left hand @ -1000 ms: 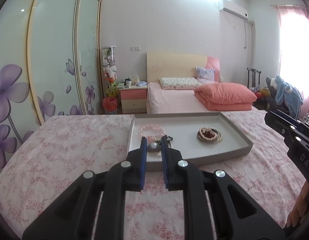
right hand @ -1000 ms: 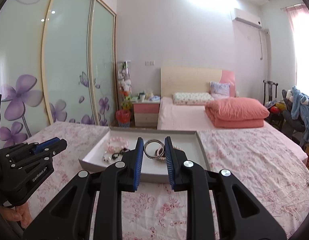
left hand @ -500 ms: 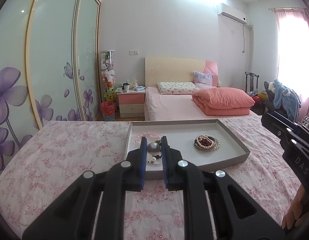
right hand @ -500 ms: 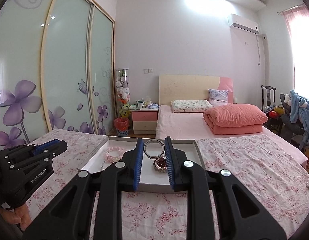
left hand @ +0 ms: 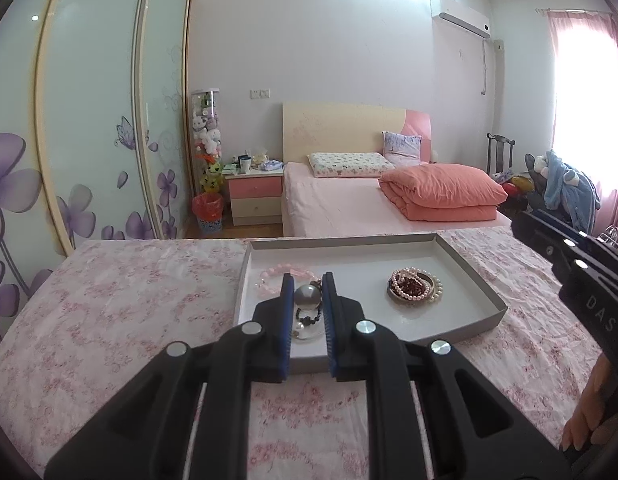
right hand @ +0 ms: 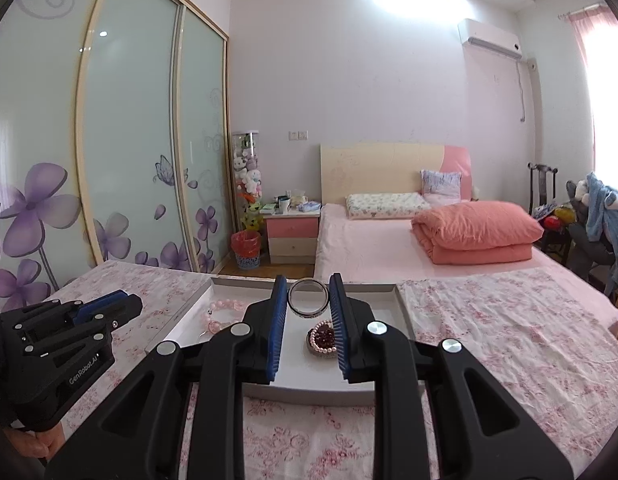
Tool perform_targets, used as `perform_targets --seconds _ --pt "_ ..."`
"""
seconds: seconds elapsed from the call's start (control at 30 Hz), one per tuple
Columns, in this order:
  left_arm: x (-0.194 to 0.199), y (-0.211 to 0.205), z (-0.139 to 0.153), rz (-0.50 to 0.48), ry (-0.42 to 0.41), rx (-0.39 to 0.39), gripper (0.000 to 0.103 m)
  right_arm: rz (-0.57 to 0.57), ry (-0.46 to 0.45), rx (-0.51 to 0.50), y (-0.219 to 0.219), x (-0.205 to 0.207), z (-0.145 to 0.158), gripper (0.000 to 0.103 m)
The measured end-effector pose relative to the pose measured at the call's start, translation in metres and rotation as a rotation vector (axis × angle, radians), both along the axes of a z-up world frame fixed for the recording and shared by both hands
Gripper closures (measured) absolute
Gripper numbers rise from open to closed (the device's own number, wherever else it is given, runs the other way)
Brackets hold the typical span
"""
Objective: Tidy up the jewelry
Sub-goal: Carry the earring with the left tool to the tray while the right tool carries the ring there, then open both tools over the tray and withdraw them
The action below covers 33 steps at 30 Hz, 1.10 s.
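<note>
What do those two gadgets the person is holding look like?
Both grippers are black plastic frames with triangular cut-outs, round silver bolt heads and two flat blue ribbed fingers. The left gripper carries "GenRobot.AI" in white on its side; the right gripper shows white letters "DAS". No cables or sleeves show.

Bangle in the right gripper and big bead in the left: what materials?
The bangle looks like polished metal: thin, silvery, with bright glints on the rim. The big bead looks like a pearl or imitation pearl: smooth grey sphere with a soft sheen. Real or plastic cannot be told.
</note>
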<state>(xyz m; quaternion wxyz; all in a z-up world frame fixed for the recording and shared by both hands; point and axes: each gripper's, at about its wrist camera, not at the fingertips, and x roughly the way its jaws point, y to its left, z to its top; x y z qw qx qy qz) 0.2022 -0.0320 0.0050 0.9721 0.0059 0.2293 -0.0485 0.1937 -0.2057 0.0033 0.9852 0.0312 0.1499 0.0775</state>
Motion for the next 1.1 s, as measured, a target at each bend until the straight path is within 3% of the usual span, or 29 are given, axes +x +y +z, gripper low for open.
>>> perform_targets --seconds 0.3,0.47,0.53,0.57,0.63,0.87,1.1 --pt "0.076 -0.011 -0.028 -0.016 0.121 -0.022 0.088 0.031 0.203 0.081 -0.006 0.076 -0.034 0.080" --pt "0.102 -0.018 -0.039 -0.031 0.158 -0.024 0.088 0.040 0.255 0.114 -0.008 0.095 -0.043 0.080" --pt "0.109 -0.017 -0.042 -0.033 0.165 -0.028 0.083 0.045 0.271 0.128 -0.009 0.098 -0.044 0.079" --pt "0.112 -0.016 -0.042 -0.034 0.170 -0.041 0.073 0.047 0.276 0.142 -0.011 0.098 -0.045 0.073" --pt "0.114 -0.011 -0.041 -0.029 0.173 -0.072 0.066 0.040 0.268 0.154 -0.015 0.095 -0.043 0.064" --pt "0.103 0.027 -0.027 0.010 0.182 -0.181 0.061 -0.001 0.254 0.193 -0.034 0.075 -0.034 0.064" --pt "0.044 0.066 -0.006 0.059 0.125 -0.198 0.047 -0.009 0.224 0.170 -0.034 0.022 -0.020 0.049"
